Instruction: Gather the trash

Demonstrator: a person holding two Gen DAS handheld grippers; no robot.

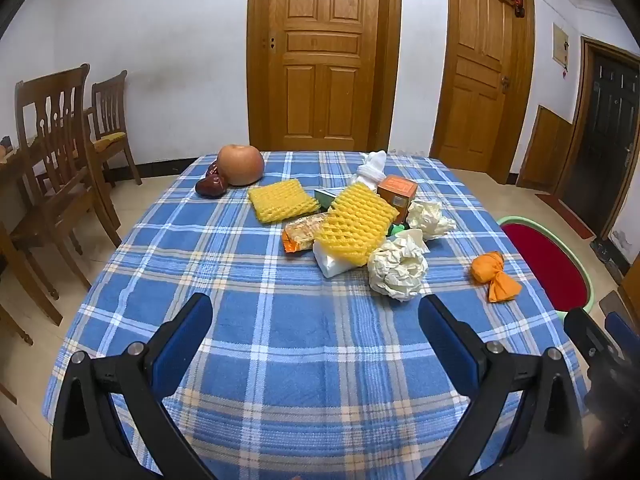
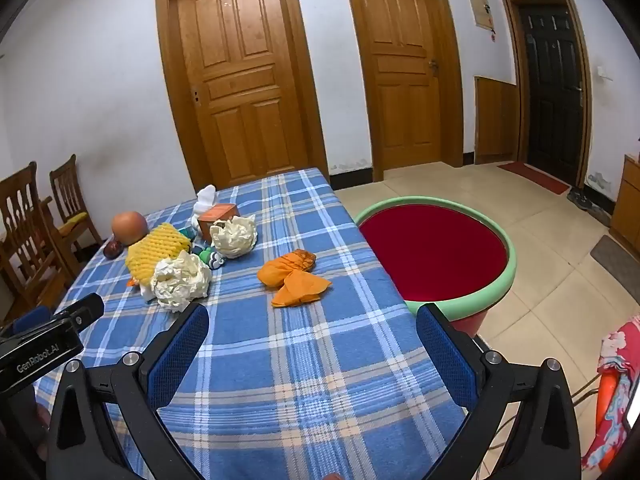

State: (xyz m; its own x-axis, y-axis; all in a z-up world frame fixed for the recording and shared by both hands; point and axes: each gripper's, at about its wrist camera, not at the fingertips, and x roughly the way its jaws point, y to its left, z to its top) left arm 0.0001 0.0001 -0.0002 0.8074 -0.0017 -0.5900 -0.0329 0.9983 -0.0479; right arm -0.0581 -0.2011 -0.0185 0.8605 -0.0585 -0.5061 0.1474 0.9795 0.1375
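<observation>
Trash lies on the blue plaid tablecloth (image 1: 280, 340): two yellow foam nets (image 1: 356, 222), two crumpled white paper balls (image 1: 396, 268), an orange crumpled paper (image 1: 494, 274), a snack wrapper (image 1: 302, 234), a small orange box (image 1: 396, 192) and a white tissue (image 1: 370, 166). A red basin with a green rim (image 2: 436, 252) stands beside the table on the right. My left gripper (image 1: 316, 312) is open and empty above the near cloth. My right gripper (image 2: 312, 320) is open and empty, just short of the orange paper (image 2: 294, 276).
An apple (image 1: 240, 164) and dark red dates (image 1: 212, 186) sit at the far left of the table. Wooden chairs (image 1: 60, 152) stand to the left. Wooden doors (image 1: 324, 52) are behind. The table's right edge drops beside the basin (image 1: 548, 264).
</observation>
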